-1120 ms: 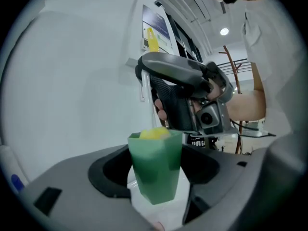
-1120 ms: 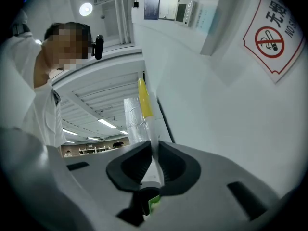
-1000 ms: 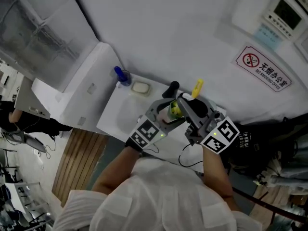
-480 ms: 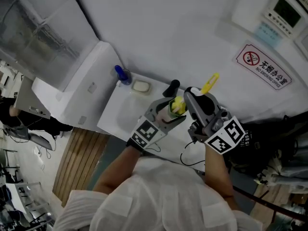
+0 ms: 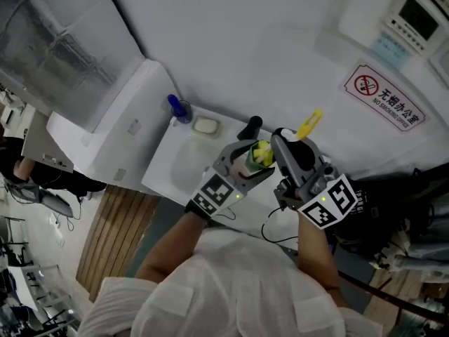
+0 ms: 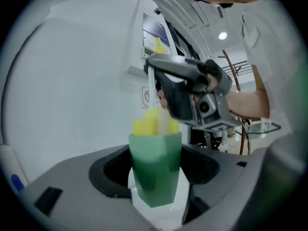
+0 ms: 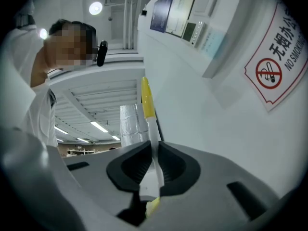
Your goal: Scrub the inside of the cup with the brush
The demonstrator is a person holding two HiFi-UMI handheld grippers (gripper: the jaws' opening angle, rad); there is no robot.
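A big white wall (image 5: pixel 266 55) fills the back; a red and white no-smoking sign (image 5: pixel 382 108) hangs on it; a white tabletop (image 5: pixel 172 170) sits next to the wall. The left tool (image 5: pixel 247 161) has its 2 jaws wide and pressed on the sides of a green cup (image 6: pixel 155 170); the cup stands upright between them. The right tool (image 7: pixel 153 167) is just beside the left one; its jaws squeeze tight on the thin white and yellow handle of the brush (image 7: pixel 149 114). The yellow sponge head (image 6: pixel 153 124) sits at the cup's open top and partly sticks out. A small blue bottle (image 5: pixel 178 109) stands at the tabletop's far edge.
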